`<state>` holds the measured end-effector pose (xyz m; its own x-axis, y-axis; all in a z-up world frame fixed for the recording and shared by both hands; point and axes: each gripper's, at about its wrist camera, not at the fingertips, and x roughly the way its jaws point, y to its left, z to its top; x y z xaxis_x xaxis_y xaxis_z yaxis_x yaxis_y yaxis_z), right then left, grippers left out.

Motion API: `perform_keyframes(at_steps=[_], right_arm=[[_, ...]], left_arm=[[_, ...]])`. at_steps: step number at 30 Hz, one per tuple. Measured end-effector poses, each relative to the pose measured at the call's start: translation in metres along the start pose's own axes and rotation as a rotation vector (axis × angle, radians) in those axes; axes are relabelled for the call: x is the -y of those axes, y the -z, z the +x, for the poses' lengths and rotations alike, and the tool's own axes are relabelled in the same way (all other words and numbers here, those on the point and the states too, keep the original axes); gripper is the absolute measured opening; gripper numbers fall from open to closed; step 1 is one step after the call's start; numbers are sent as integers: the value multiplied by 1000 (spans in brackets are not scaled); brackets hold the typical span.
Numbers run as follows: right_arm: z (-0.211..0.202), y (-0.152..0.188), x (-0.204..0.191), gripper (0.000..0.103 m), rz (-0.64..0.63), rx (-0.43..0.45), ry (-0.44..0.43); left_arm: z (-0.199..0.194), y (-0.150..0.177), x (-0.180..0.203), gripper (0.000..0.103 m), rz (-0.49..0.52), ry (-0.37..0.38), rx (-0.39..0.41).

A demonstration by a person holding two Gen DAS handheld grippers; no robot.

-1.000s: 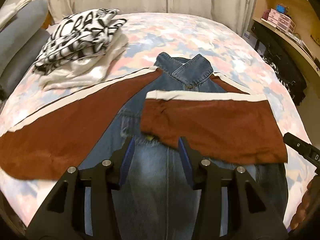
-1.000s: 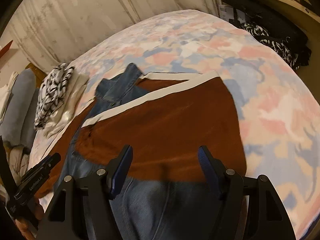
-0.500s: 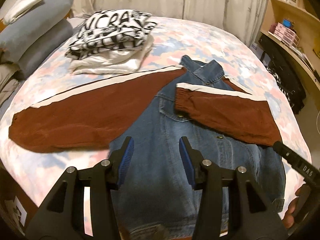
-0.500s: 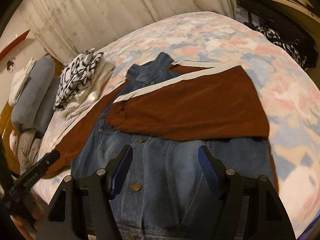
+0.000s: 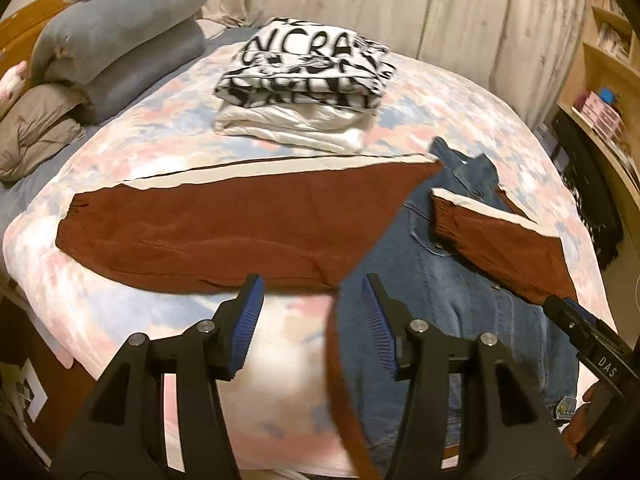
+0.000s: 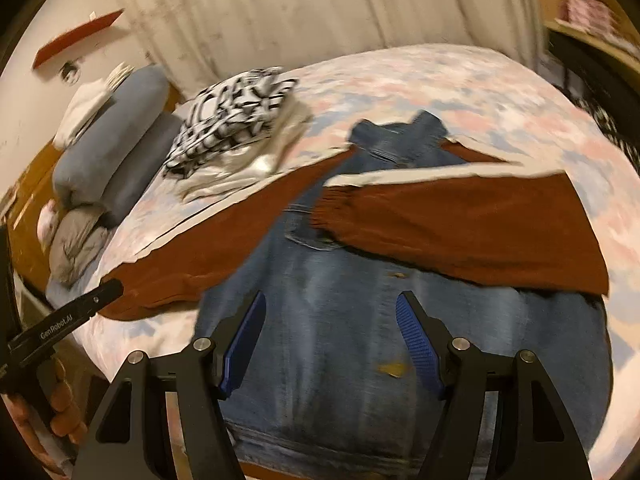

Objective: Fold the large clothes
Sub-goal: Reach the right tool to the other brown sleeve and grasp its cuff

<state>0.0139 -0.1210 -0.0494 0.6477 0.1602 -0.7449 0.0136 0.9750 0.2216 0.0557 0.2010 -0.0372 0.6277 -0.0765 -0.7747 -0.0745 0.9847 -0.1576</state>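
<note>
A denim jacket [image 6: 360, 320] with rust-brown, white-striped sleeves lies flat on the bed, collar away from me; it also shows in the left wrist view [image 5: 460, 288]. Its right sleeve [image 6: 460, 228] is folded across the chest. Its left sleeve [image 5: 224, 224] lies stretched out to the left on the bedspread. My left gripper [image 5: 312, 312] is open and empty, above the bedspread just below that sleeve. My right gripper [image 6: 330, 340] is open and empty, above the jacket's lower front.
A pile of folded clothes [image 5: 308, 84], black-and-white print on top, sits at the back of the floral bedspread [image 5: 132, 144]. Grey-blue pillows [image 5: 120, 40] lie at the far left. A shelf unit [image 5: 608, 108] stands to the right. Curtains hang behind.
Both grippers have pulled back and swung left. The left view now centres on the outstretched left sleeve. The right sleeve stays folded over the chest.
</note>
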Motion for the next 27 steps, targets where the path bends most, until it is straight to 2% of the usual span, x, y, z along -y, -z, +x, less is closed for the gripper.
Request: perform_keyframes(at_steps=[6,12,17,21,23,27], right_arm=[[20,-16,-77,69,-116,1,-30],[49,-31,-151,68,-234,23,-54],[92,-39,-208,56,-319,2,-80],[138,-43,-241,47,-362,-55,-112],[163,-43,-255,38,-374,-85,-140],[206,-38,-271,36,-384,-156,-175]], left_arm=[[13,-2,-67,53,-98,29,-13],[36,8,-153,54,-252,54,-45],[56,19,-214,54,-374,86,-61],[74,26,-259,54,-481,99,-58],[83,29,-277,54,-526,101,-55],[101,37,-312,54,-622,146,-55]])
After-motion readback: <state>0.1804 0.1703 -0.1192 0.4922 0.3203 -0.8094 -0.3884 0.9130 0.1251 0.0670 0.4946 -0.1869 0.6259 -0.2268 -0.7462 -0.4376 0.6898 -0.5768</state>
